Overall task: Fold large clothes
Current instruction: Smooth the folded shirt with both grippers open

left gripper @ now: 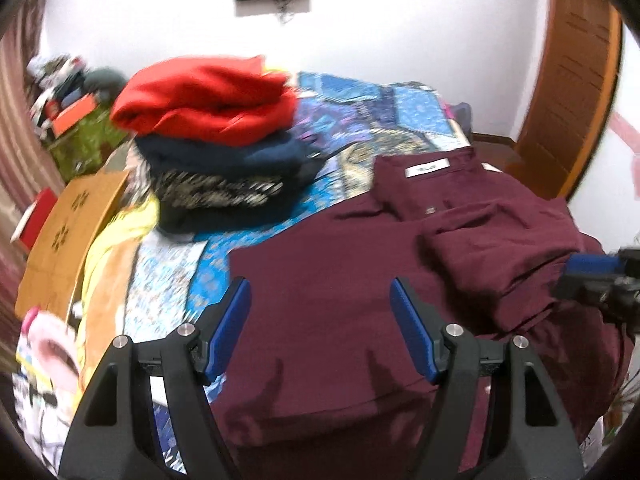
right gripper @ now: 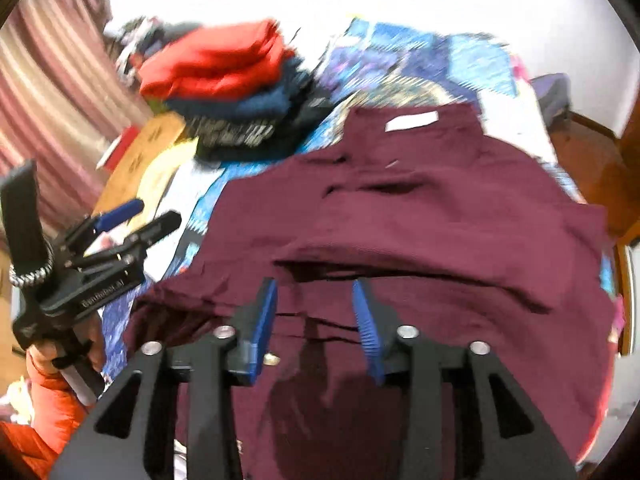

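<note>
Nearest, the left gripper (left gripper: 320, 320) spreads wide and empty above the one maroon garment (left gripper: 340, 280). The right gripper (right gripper: 314, 316) stands narrower, empty, over its folded sleeve. The garment runs lengthwise away, white label (left gripper: 427, 168) farthest, on the patterned bedspread (left gripper: 360, 120). Beyond-left, three folded clothes (left gripper: 208, 132) are stacked.

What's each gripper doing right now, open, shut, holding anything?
Left gripper: open, empty, above the maroon garment.
Right gripper: open, holding nothing, over the same garment.
</note>
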The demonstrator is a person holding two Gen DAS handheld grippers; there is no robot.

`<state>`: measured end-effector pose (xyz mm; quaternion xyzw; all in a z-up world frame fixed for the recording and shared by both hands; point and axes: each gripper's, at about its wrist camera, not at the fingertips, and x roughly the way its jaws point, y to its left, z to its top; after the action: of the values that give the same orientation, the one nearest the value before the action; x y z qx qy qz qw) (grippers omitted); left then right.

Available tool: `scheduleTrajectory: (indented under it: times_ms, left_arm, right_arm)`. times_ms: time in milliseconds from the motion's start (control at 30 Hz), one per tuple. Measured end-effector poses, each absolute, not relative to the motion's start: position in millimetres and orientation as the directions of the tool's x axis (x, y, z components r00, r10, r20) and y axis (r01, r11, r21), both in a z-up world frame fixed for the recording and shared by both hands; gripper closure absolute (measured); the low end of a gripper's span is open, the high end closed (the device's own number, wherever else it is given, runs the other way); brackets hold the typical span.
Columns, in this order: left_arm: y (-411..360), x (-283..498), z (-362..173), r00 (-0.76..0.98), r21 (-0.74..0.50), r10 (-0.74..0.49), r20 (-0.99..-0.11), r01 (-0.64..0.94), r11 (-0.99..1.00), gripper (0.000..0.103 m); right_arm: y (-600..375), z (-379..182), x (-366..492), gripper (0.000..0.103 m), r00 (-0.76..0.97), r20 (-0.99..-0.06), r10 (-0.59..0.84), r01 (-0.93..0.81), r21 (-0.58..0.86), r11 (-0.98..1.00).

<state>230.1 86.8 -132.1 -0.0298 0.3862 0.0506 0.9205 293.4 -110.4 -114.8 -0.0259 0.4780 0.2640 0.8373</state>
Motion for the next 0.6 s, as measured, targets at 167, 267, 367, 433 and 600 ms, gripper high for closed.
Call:
scheduleTrajectory:
  times_ms: [167, 267, 367, 433, 600]
  left_arm:
    - [40, 250, -118, 0.721, 0.031, 0.023, -0.692, -0.002, 1.0, 0.032]
    - [11, 261, -116, 0.735, 0.078, 0.012, -0.678, 0.056, 0.995, 0.032]
    - [-16, 272, -123, 0.726, 0.119, -0.001, -0.687, 0.114, 0.986, 0.031]
    - [-32, 278, -131, 0.708, 0.134, -0.018, -0.706, 0.158, 0.978, 0.031]
    - [-58, 287, -152, 0.667, 0.155, -0.045, -0.743, 0.237, 0.959, 0.031]
  right_arm:
    - [-173, -99, 294, 0.047, 0.547, -0.768, 0.332, -0.317, 0.177, 0.932]
    - [-205, -98, 296, 0.047, 0.591, -0.762, 0.265, -0.229, 0.157, 0.961]
    - [-233, -104, 298, 0.047, 0.601, -0.771, 0.21, -0.143, 0.155, 0.978]
    - [-248, -111, 299, 0.047, 0.594, -0.78, 0.195, -0.094, 0.174, 0.98]
    - [-266, -136, 303, 0.047, 0.542, -0.82, 0.186, -0.025, 0.206, 0.978]
